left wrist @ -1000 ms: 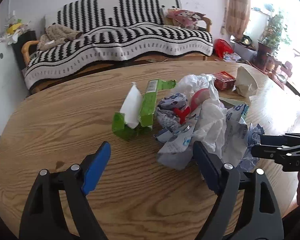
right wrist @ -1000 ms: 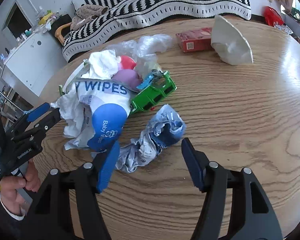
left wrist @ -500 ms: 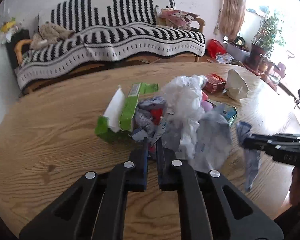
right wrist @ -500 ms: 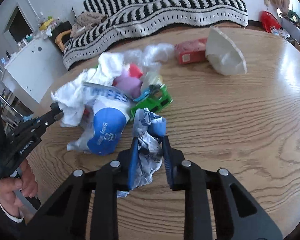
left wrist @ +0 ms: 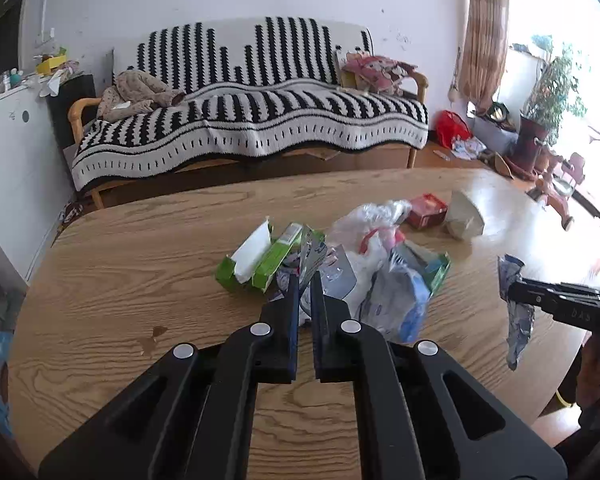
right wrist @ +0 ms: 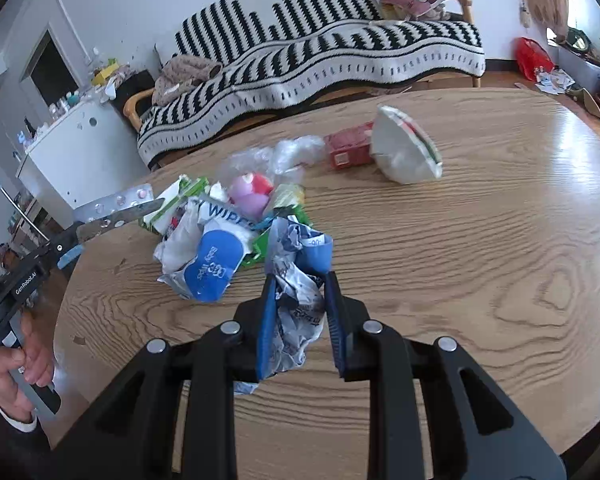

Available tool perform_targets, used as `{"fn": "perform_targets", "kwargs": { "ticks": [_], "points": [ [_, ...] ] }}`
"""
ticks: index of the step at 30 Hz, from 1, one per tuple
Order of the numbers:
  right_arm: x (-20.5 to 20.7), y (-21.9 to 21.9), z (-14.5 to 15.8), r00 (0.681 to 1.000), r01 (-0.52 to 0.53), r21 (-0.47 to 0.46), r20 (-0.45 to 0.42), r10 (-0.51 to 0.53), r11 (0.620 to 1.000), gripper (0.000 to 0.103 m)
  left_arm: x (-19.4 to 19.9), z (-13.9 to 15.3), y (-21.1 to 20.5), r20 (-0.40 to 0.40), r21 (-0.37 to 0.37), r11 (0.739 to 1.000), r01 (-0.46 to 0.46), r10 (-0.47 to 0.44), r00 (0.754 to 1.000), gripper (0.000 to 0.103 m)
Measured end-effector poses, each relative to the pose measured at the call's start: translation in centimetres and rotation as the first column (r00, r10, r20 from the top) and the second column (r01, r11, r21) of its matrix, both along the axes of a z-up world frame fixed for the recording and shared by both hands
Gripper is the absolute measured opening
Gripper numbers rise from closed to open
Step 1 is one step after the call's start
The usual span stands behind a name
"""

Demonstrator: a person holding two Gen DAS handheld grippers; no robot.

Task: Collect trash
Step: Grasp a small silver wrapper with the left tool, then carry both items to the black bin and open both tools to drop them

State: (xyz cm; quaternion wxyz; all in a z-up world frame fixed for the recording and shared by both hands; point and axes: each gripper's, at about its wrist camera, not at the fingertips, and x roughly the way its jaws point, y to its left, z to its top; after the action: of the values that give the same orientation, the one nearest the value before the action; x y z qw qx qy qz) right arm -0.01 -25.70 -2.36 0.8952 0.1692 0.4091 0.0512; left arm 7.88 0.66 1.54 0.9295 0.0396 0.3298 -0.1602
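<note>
Now both grippers, open a second ago, are clamped: the left gripper [left wrist: 305,296] pinches a silver blister pack [right wrist: 116,210] at centre frame, the right gripper [right wrist: 300,304] squeezes a crumpled blue wrapper [right wrist: 300,280] lifted off the table [right wrist: 480,260]; two pieces collected.

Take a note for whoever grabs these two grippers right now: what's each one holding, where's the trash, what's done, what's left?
Left gripper: jaws shut on a silver blister pack.
Right gripper: jaws shut on a crumpled blue-and-white wrapper, which dangles clear of the table.
On the table: wipes pack, green carton, clear plastic bag, red box, white paper bowl.
Done: two pieces picked up.
Left: drop both, then clear the rest of the pile. No bin is in view.
</note>
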Motion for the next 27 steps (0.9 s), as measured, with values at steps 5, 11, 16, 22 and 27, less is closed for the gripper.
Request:
{"fn": "perform_targets", "kwargs": {
  "ticks": [5,11,16,22,27],
  "points": [
    [-2.7,-3.8,1.2,0.998,0.05,-0.007,0.029,-0.05,0.999,0.024,-1.1,1.8,-2.4,0.034,-0.048,0.999,0.015,-0.014,0.999,0.004],
    [-7.2,-10.0,2.6,0.986,0.158,-0.014,0.05,-0.157,0.987,0.024,-3.3,3.4,-10.2,0.053,-0.096,0.983,0.154,-0.149,0.987,0.004],
    [-12.1,-16.4,3.0,0.959,0.281,-0.032,0.048,-0.279,0.959,0.024,-6.2,2.9,-18.7,0.029,-0.105,0.945,0.311,-0.309,0.95,0.004],
    [-19.9,-24.6,2.2,0.892,0.451,-0.077,0.021,-0.451,0.889,0.024,-11.2,0.6,-29.9,-0.017,-0.143,0.846,0.515,-0.522,0.853,0.004],
    [-26.9,-30.5,-0.2,0.806,0.583,-0.11,-0.053,-0.59,0.805,0.024,-15.8,-2.8,-38.2,-0.07,-0.165,0.744,0.648,-0.664,0.744,0.004]
  ]
}}
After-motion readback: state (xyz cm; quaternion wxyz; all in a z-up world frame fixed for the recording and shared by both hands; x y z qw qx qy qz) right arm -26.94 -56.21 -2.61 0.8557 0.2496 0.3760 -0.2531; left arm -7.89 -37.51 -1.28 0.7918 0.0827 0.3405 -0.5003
